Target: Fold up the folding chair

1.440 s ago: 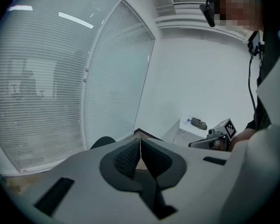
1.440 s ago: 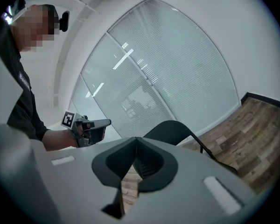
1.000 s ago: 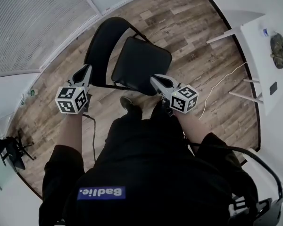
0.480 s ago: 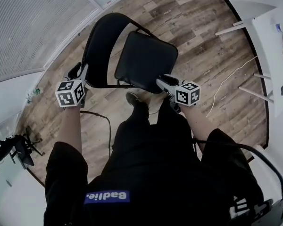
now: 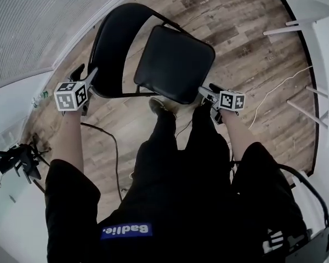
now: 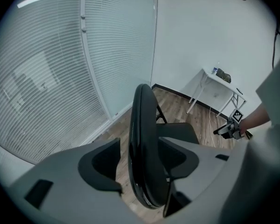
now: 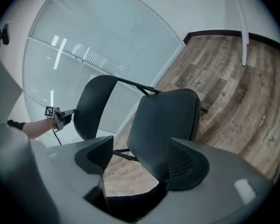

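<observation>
The black folding chair stands unfolded on the wood floor, with its backrest [image 5: 114,43] to the left of its seat [image 5: 175,62]. My left gripper [image 5: 82,75] is at the backrest's outer edge. Its jaws have just been opening, and the backrest [image 6: 141,115] stands edge-on between them with a gap at the left pad. My right gripper [image 5: 208,92] is at the seat's near right corner. Its jaws have also just been opening, and the seat [image 7: 165,120] reaches in between them without being clamped. The backrest [image 7: 95,104] shows beyond it.
A glass wall with blinds [image 5: 33,21] runs behind the chair. A white table [image 6: 221,80] stands at the right, with a white cable [image 5: 274,89] on the floor beside it. A black cable [image 5: 112,147] and a small black stand [image 5: 16,160] lie at the left. My shoe [image 5: 162,106] is under the seat's front.
Both grippers have come down and apart: the left out to the backrest's edge, the right out to the seat's corner. Both pairs of jaws went from shut to spread.
</observation>
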Motion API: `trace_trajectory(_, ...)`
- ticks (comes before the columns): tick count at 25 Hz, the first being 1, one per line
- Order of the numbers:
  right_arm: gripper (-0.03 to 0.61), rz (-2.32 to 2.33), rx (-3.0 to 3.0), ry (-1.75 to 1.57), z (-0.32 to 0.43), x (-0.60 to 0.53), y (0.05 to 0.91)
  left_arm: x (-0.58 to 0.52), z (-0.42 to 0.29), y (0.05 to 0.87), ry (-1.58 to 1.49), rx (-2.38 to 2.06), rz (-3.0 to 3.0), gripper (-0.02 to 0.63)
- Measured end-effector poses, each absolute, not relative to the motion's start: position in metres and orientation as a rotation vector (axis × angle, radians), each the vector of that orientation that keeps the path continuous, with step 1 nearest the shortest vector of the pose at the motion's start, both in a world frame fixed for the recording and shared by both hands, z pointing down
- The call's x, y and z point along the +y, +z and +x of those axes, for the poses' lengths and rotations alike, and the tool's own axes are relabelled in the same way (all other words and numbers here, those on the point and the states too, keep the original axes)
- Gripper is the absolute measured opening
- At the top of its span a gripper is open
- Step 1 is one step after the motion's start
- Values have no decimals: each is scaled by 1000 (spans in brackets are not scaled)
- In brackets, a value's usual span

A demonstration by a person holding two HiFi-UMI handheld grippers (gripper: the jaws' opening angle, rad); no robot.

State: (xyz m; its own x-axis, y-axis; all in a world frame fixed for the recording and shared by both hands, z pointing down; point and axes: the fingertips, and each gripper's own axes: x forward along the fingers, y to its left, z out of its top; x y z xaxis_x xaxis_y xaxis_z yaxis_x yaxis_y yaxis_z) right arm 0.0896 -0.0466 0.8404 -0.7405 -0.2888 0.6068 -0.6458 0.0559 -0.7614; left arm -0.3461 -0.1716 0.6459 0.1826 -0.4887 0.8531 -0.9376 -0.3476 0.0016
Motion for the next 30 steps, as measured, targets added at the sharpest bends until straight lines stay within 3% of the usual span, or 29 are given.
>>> trace_trajectory(9, 419, 1105, -1942, 1863, 130, -54, 940, -182, -333, 677, 1113, -1252, 1908, 242)
trace_trajectory(30, 433, 1052, -2057, 2045, 78, -86, 1079, -192, -327, 711, 1149, -1311, 1959, 238)
